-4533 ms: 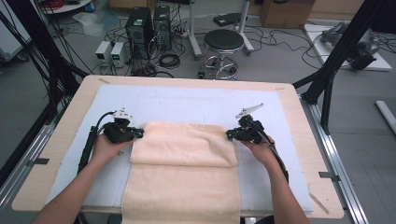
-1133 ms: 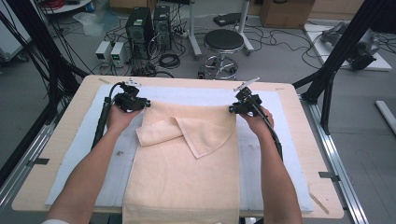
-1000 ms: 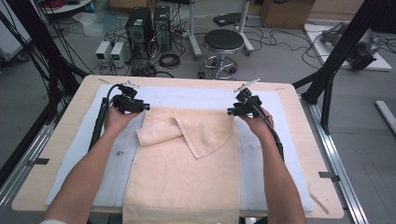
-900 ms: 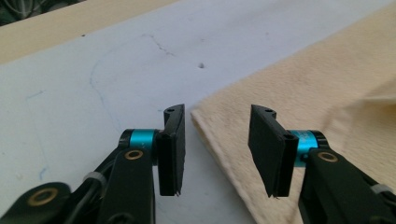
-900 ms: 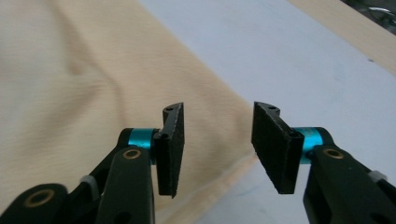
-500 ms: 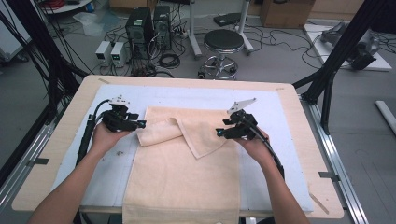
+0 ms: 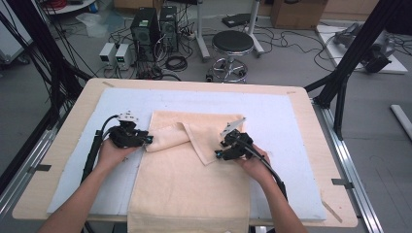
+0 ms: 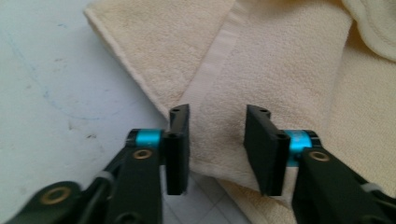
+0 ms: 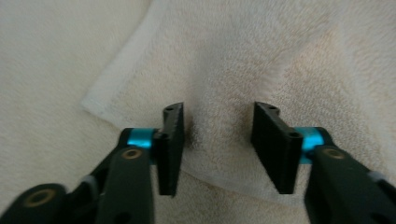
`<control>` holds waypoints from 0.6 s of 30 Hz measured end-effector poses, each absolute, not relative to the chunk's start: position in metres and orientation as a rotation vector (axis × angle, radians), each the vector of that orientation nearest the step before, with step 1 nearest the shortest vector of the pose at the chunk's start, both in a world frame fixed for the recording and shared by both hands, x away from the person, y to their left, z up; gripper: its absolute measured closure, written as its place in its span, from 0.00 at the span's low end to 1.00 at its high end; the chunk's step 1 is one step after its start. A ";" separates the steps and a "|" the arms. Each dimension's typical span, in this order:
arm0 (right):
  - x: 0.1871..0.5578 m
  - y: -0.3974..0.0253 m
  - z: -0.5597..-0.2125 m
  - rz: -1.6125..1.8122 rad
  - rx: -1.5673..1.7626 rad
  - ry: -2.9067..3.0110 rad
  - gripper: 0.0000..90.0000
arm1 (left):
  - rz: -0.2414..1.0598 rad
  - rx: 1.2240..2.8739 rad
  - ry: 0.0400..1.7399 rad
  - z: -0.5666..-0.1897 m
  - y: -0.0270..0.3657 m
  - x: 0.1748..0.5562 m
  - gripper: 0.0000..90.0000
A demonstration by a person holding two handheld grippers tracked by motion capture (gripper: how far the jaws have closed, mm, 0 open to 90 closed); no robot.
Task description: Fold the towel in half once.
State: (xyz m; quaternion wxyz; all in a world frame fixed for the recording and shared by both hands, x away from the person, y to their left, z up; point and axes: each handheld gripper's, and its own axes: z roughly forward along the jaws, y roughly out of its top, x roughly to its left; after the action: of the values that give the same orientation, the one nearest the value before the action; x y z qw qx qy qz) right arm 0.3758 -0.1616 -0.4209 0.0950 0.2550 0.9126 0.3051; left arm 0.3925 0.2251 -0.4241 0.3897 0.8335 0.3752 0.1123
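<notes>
on the worktop (image 7: 301, 116), mid-frame, both grippers, left (image 7: 145, 141) and right (image 7: 219, 151), hold spread jaws over towel (image 7: 189, 194) flaps; pinch each edge squarely before pulling flat.

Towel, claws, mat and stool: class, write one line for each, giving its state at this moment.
Towel: flat on the mat, near end hanging over the table edge, far corners folded back toward the middle.
Left claw: open, jaws either side of the left fold's edge.
Right claw: open, jaws over the right fold's corner.
Mat: flat under the towel.
Stool: upright on the floor.
</notes>
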 end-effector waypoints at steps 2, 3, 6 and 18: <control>0.377 -0.161 -0.424 0.898 0.761 2.722 0.73 | 0.297 2.132 0.956 -0.425 0.223 0.392 0.80; 0.378 -0.162 -0.423 0.907 0.752 2.723 0.81 | 0.303 2.135 0.948 -0.425 0.223 0.392 0.84; 0.379 -0.167 -0.421 0.908 0.727 2.737 0.92 | 0.286 2.122 0.935 -0.421 0.225 0.390 0.94; 0.368 -0.213 -0.402 0.955 0.798 2.732 0.80 | 0.291 2.075 0.901 -0.409 0.231 0.380 0.72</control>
State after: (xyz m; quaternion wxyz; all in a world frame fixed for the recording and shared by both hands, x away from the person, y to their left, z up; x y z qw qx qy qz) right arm 0.3680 -0.2126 -0.4024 0.0699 0.2652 0.9078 0.3174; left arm 0.3795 0.2309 -0.4095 0.4173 0.8267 0.3591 0.1159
